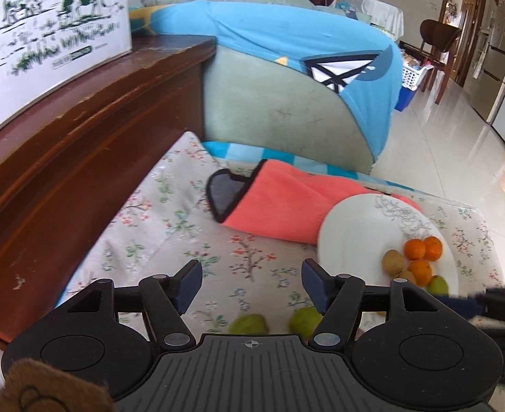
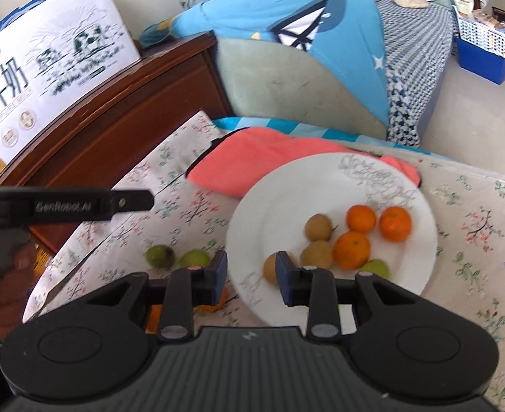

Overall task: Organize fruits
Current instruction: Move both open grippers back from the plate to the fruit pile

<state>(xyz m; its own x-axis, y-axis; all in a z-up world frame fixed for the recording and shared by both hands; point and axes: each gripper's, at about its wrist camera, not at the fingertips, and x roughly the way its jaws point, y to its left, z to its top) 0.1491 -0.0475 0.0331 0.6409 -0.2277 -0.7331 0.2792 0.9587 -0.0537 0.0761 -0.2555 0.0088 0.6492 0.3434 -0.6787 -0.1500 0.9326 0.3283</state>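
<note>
A white plate (image 2: pixel 279 192) lies on the floral cushion (image 2: pixel 475 226). It holds three oranges (image 2: pixel 351 250), brown kiwis (image 2: pixel 317 227) and a green fruit (image 2: pixel 376 268). The plate also shows in the left wrist view (image 1: pixel 352 230). Two green fruits (image 2: pixel 159 255) lie on the cushion left of the plate; they show in the left wrist view (image 1: pixel 305 321) too. An orange (image 2: pixel 214 304) lies under my right gripper. My right gripper (image 2: pixel 251 274) is open and empty above the plate's near-left rim. My left gripper (image 1: pixel 252 285) is open and empty above the green fruits.
A coral cloth (image 1: pixel 286 202) lies behind the plate. A dark wooden cabinet (image 1: pixel 80 151) with a white milk carton box (image 1: pixel 46 20) stands to the left. A blue-covered sofa (image 1: pixel 286 68) is behind. The tiled floor (image 1: pixel 458 144) is to the right.
</note>
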